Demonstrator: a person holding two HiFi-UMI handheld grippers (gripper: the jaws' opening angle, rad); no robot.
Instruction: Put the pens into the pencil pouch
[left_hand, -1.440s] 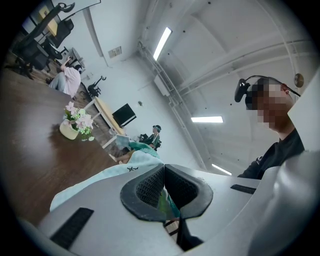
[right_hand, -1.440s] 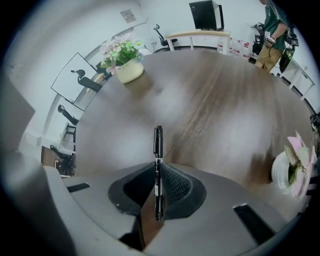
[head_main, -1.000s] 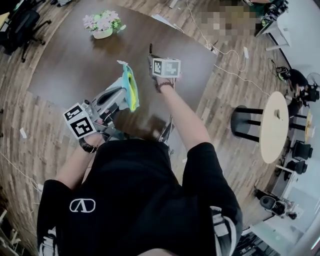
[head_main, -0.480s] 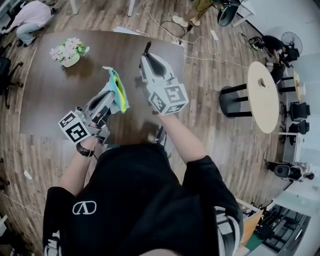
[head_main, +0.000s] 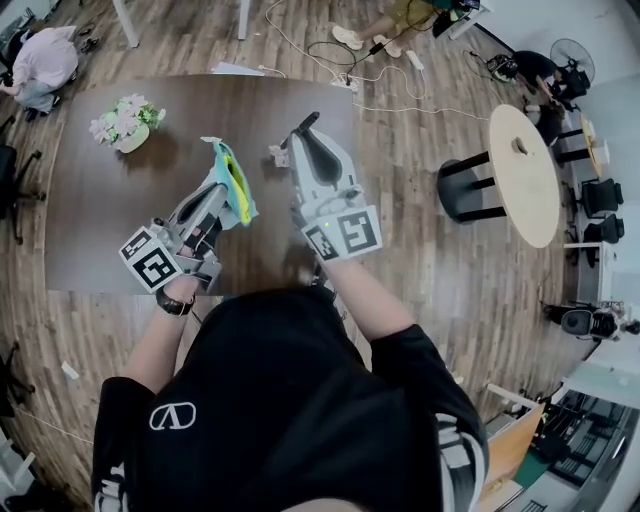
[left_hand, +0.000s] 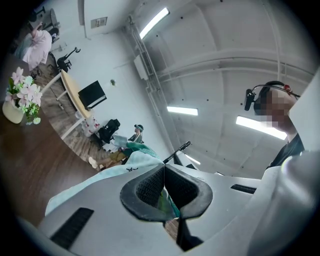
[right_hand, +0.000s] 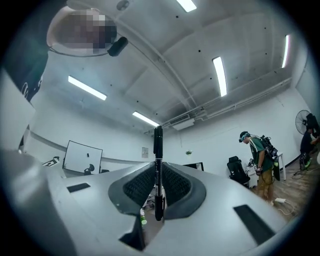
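Pouch (head_main: 236, 188) pinched in left tongs (left_hand: 164, 170), pen (right_hand: 158, 142) in right tongs (right_hand: 158, 186).

Bare tabletop, one pot at the far left
The table (head_main: 100, 215) is open between the flower pot (head_main: 125, 122) and the pouch (head_main: 235, 182); only a narrow gap separates pouch and right gripper (head_main: 293, 142).

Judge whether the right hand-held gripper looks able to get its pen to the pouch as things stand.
Probably yes. The right hand-held gripper, shut on the black pen, hangs beside the pouch pinched by the left hand-held gripper, with nothing between them. Whether the pouch is open is unclear.
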